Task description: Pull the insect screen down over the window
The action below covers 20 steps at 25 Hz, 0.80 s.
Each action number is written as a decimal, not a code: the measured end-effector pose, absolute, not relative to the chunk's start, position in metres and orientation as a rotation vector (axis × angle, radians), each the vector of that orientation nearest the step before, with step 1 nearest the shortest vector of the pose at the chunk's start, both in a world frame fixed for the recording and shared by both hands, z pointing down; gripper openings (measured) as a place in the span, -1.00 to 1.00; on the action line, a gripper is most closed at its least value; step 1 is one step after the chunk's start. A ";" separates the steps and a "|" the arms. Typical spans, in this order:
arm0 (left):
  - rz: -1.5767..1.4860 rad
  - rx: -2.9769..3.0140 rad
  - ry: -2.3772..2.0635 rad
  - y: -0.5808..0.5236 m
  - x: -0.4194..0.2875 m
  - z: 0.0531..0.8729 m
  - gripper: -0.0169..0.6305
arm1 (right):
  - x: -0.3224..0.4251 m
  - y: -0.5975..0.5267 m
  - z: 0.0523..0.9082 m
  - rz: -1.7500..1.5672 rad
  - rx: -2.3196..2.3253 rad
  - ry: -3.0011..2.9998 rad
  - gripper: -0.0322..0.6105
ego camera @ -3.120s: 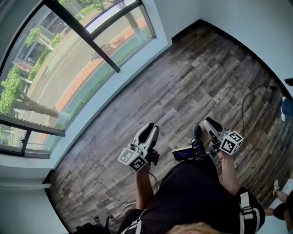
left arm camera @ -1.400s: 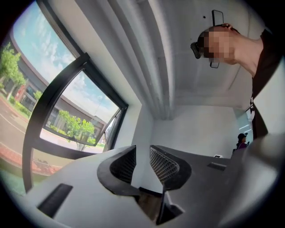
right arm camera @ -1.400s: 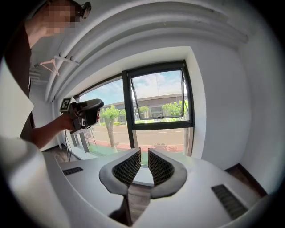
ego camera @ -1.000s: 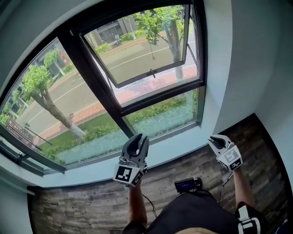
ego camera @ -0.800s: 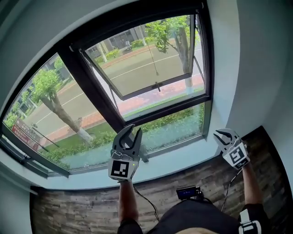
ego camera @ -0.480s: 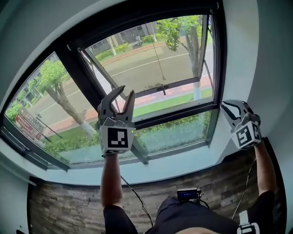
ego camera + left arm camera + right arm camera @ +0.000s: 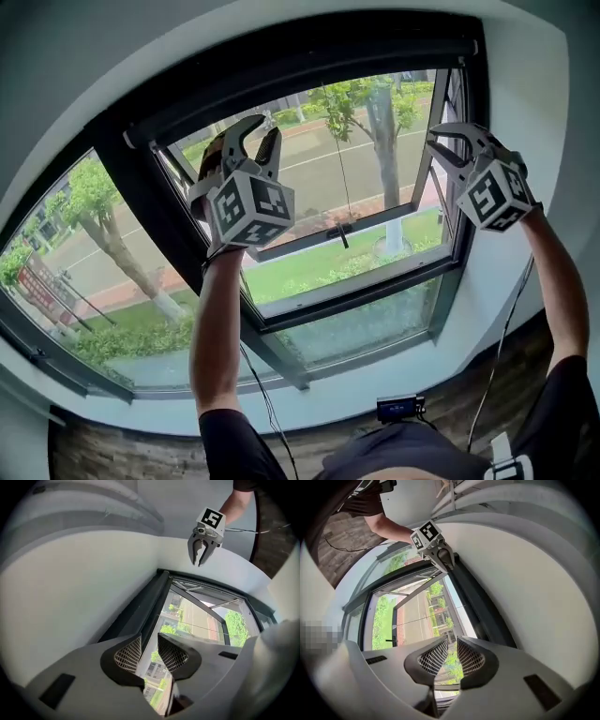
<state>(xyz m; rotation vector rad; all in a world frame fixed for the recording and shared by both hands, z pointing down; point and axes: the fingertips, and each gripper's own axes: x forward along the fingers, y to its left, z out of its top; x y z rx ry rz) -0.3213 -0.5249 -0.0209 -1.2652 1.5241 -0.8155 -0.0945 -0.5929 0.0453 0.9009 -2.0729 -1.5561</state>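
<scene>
Left claw (image 7: 257,132) and right claw (image 7: 441,142) were partly open, gripping nothing, with the window frame (image 7: 309,58) just above them.

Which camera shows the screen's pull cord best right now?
Head view: the pull cord hangs full-length from the top housing to its handle. Both gripper views show it only as a thin line.

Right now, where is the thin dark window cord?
In the head view the thin dark cord hangs mid-window from the black top frame, between the left claw and the right claw, touching neither.
</scene>
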 end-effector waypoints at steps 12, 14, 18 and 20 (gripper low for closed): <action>-0.926 -1.259 1.509 -0.619 -0.330 -0.050 -0.63 | -0.172 -0.679 -0.022 -1.641 0.824 -2.035 -0.72; -0.964 -1.249 1.527 -0.628 -0.331 -0.050 -0.63 | -0.177 -0.684 -0.027 -1.681 0.794 -2.027 -0.72; -1.027 -1.205 1.559 -0.638 -0.335 -0.053 -0.64 | -0.185 -0.695 -0.035 -1.717 0.751 -2.039 -0.72; -1.063 -1.181 1.559 -0.640 -0.334 -0.056 -0.73 | -0.186 -0.699 -0.039 -1.736 0.743 -2.037 -0.72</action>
